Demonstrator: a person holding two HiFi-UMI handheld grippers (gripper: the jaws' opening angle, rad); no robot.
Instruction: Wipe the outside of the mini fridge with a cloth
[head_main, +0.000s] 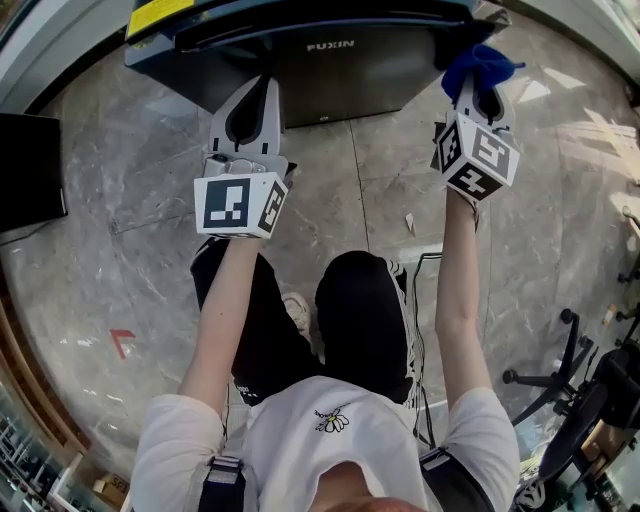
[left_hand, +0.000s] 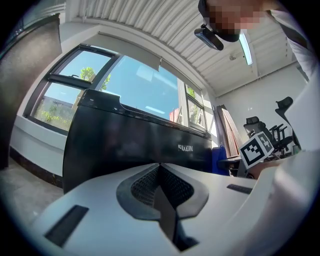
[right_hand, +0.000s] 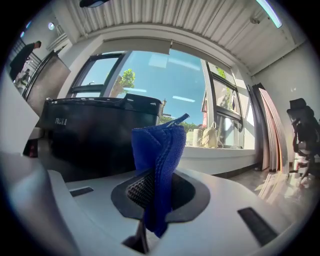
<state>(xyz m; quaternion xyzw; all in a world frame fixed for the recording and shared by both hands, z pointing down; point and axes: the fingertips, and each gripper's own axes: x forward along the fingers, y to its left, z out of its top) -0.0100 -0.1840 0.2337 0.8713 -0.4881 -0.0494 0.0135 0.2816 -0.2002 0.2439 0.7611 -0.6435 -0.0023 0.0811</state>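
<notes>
The person's bare arms stretch forward over a grey marble floor (head_main: 150, 210), a gripper in each hand. The left gripper (head_main: 252, 92) has its jaws pressed together with nothing between them and is held just before the fridge's front. The right gripper (head_main: 482, 95) is clamped on a blue cloth (right_hand: 157, 150), a ribbed weave folded into a bunch that stands above the jaw tips and hangs a little below them. The cloth sits at the right front corner of the mini fridge (head_main: 350, 65); I cannot tell whether it touches. The fridge is dark and glossy, with pale lettering on its front and a yellow label (head_main: 158, 14) near its left corner. Its top is cut off at the head view's edge.
</notes>
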